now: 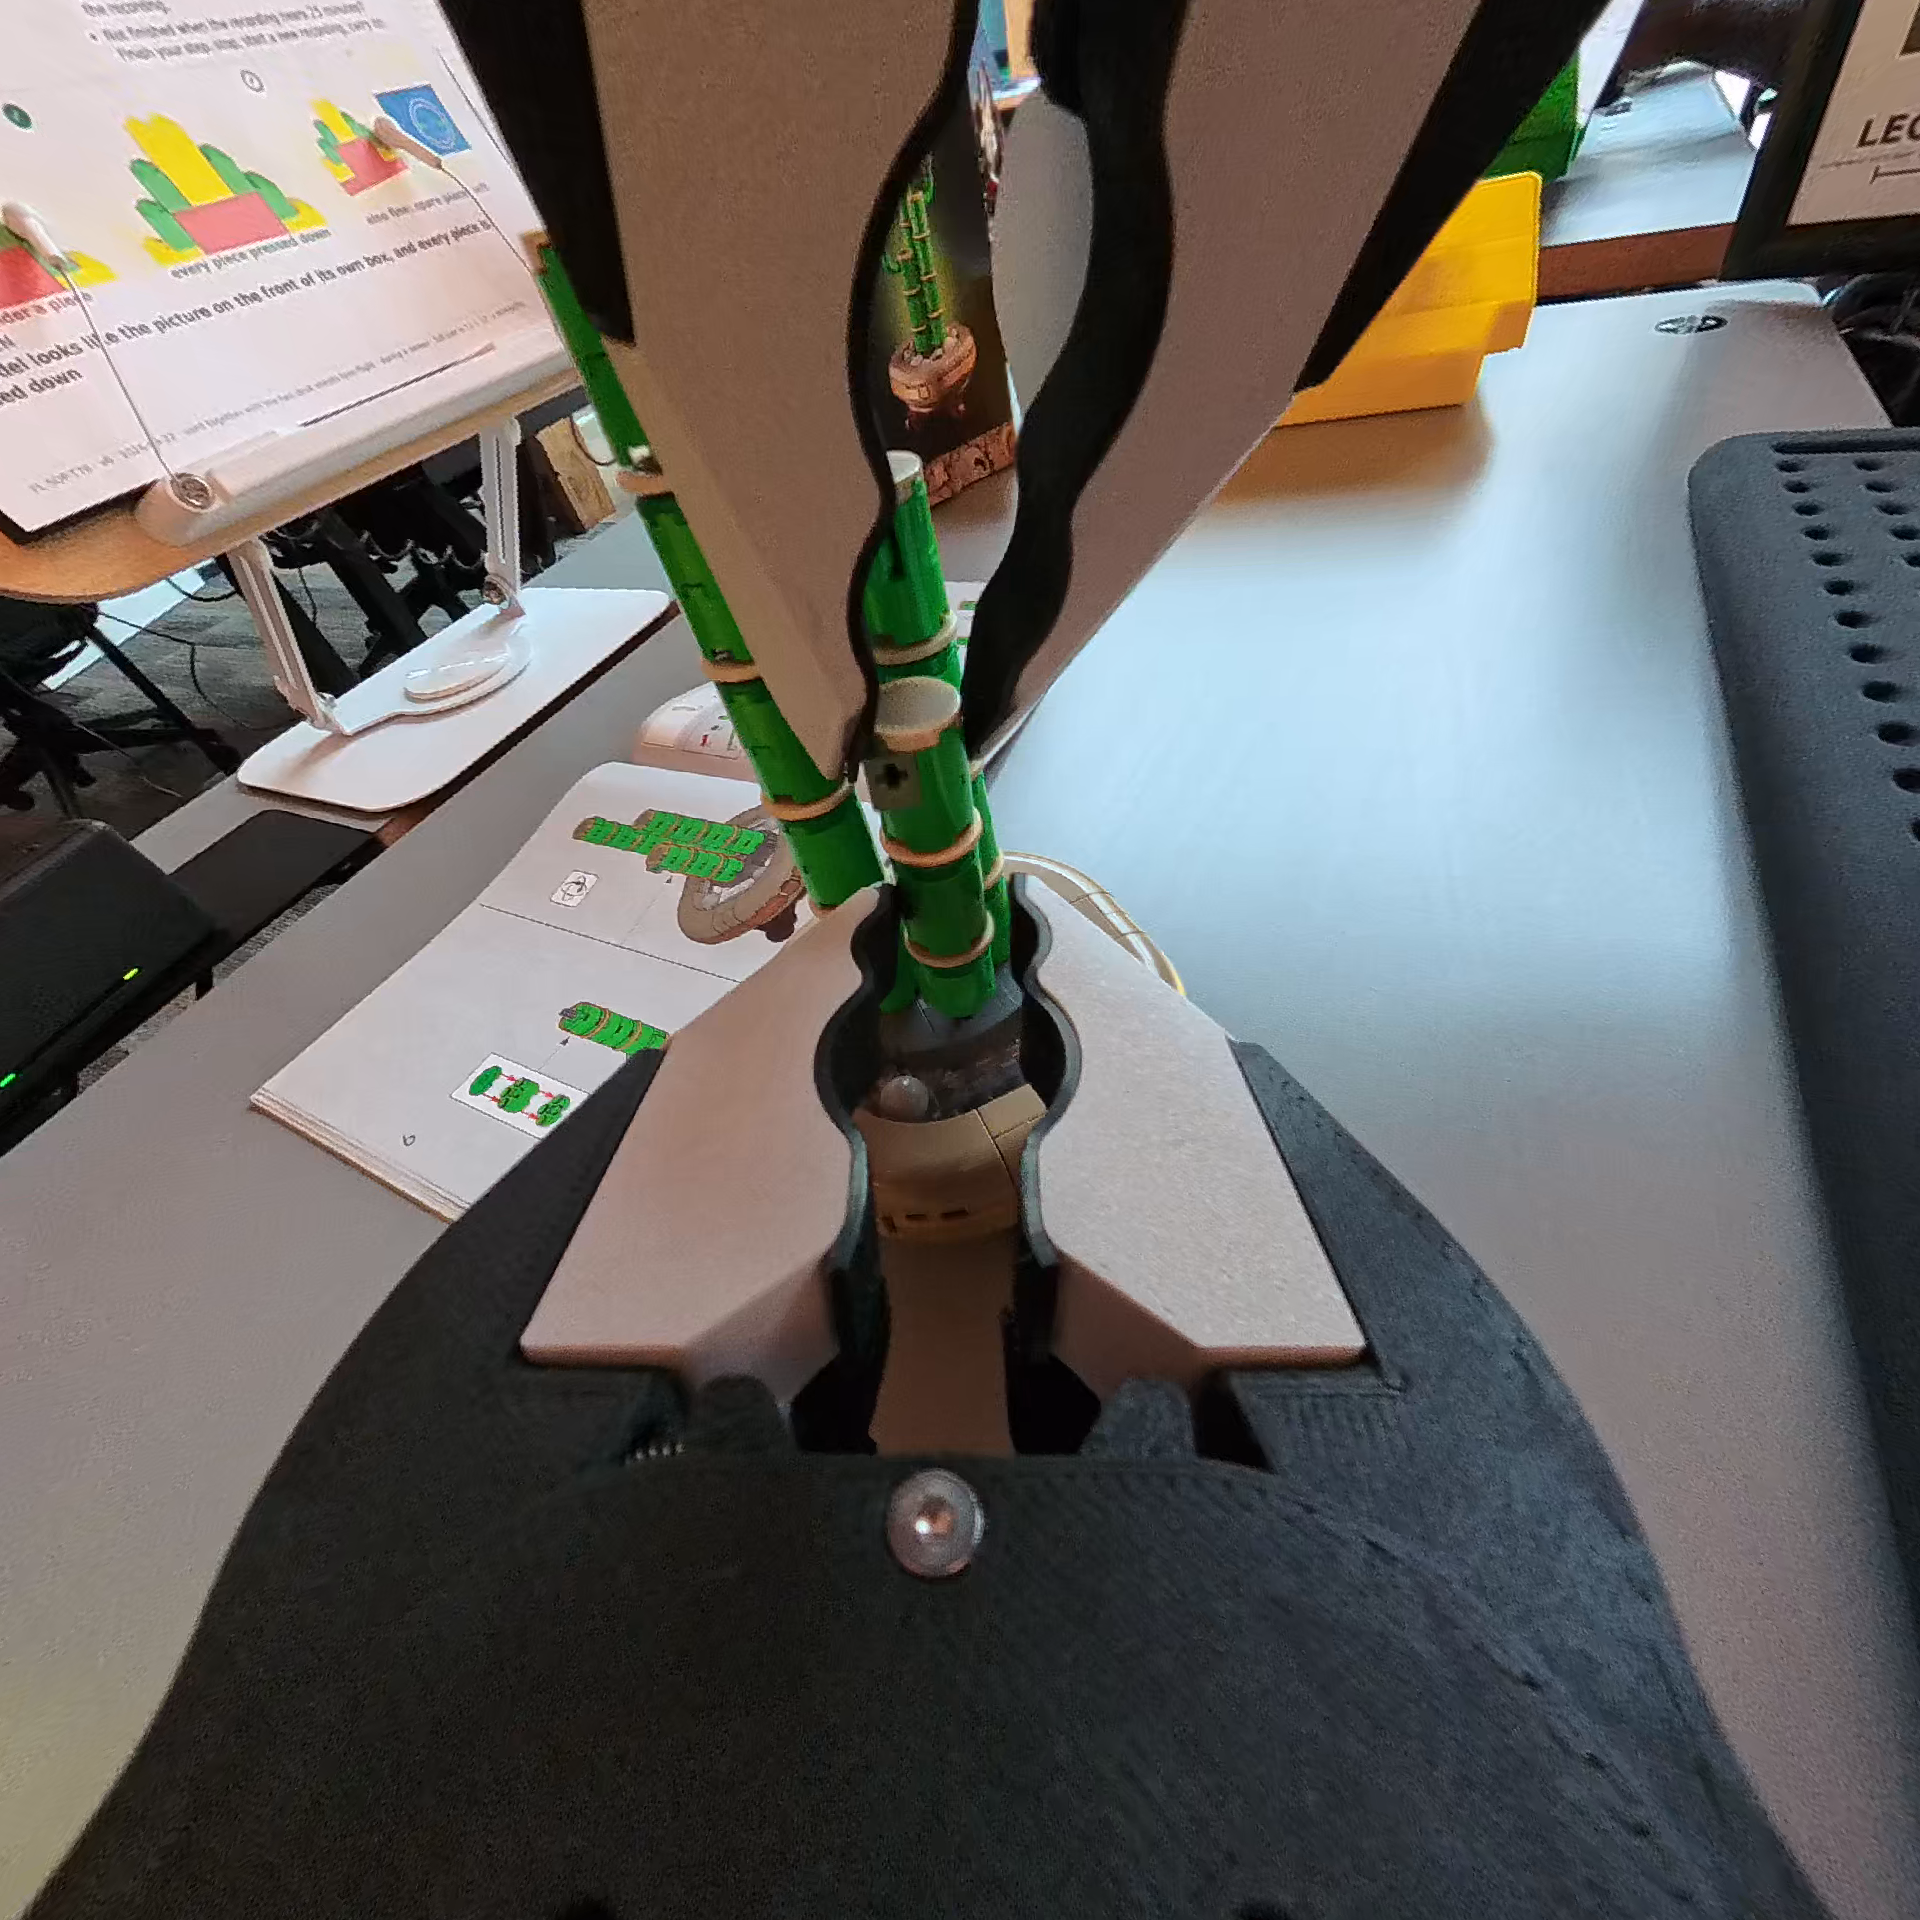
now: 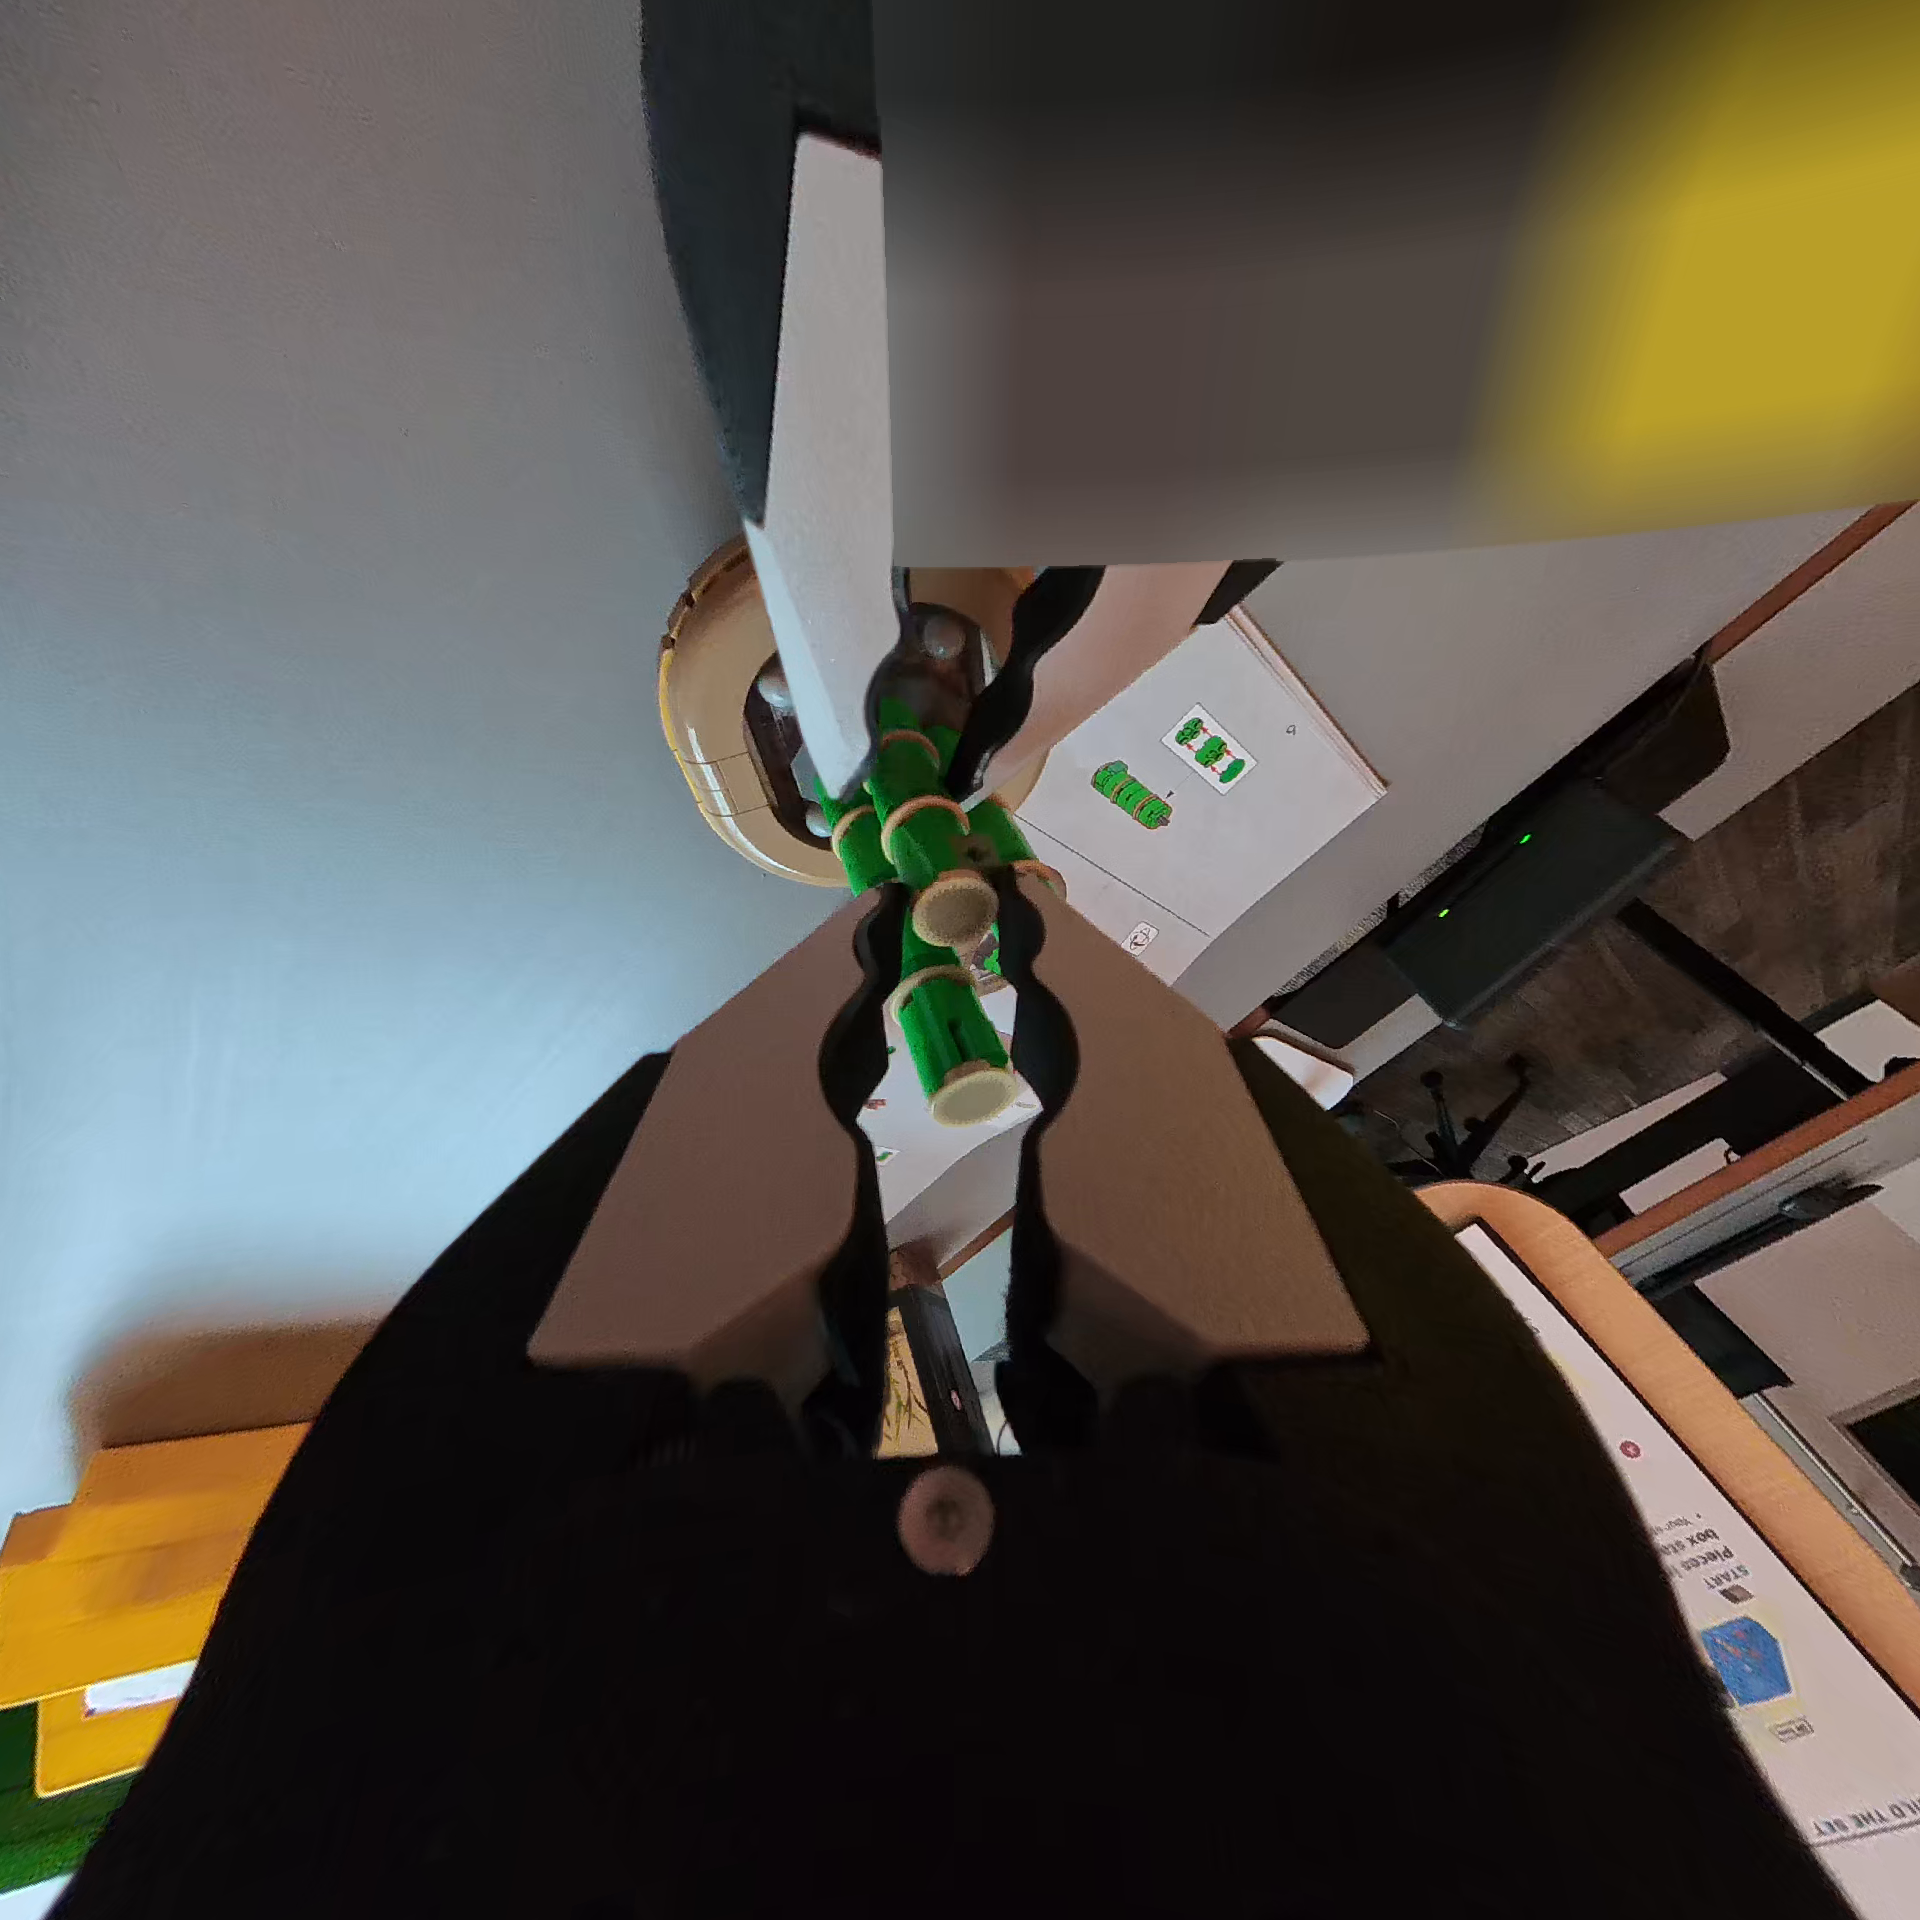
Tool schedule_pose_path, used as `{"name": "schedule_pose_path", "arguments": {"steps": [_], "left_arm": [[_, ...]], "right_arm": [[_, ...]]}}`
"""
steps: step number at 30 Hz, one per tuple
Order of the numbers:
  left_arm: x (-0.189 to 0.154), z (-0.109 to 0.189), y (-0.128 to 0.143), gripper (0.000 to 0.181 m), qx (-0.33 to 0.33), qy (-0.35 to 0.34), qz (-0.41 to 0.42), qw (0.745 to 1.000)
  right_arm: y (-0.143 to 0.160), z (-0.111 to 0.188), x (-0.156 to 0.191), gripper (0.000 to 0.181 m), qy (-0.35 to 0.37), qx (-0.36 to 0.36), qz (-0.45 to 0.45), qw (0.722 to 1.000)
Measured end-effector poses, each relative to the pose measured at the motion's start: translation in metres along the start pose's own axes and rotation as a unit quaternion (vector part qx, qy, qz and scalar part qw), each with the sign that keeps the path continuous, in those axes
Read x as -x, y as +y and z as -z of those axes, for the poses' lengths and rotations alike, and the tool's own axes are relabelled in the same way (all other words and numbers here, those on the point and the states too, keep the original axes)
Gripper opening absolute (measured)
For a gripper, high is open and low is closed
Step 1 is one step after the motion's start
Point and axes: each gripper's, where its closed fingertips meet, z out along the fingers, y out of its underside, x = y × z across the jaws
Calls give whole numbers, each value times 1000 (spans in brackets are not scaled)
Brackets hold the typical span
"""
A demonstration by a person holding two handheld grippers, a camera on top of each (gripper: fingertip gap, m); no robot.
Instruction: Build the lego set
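A lego bamboo model stands on the grey table: several green stalks with tan rings rise from a round tan pot. My left gripper is shut on the pot, its jaws on either side of it. My right gripper comes down from above and is shut on a short green stalk with a tan cap. In the right wrist view, the right gripper holds that capped stalk, with the left gripper and the pot beyond. A longer stalk leans to the left.
An open instruction booklet lies left of the model. A white stand with a printed sheet is at the far left. The set's box and a yellow bin stand behind. A black perforated mat lies at the right. Both grippers' tips are close together, under 4 cm apart.
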Motion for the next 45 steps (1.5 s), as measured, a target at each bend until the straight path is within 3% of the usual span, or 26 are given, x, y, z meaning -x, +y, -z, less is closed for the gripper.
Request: {"name": "schedule_pose_path", "arguments": {"steps": [19, 45], "left_arm": [[2, 1, -1, 14, 2, -1, 20, 1000], [-1, 4, 0, 14, 11, -48, -19, 999]], "right_arm": [[1, -1, 1, 17, -21, 6, -28, 999], [-7, 1, 6, 17, -19, 21, 23, 999]]}}
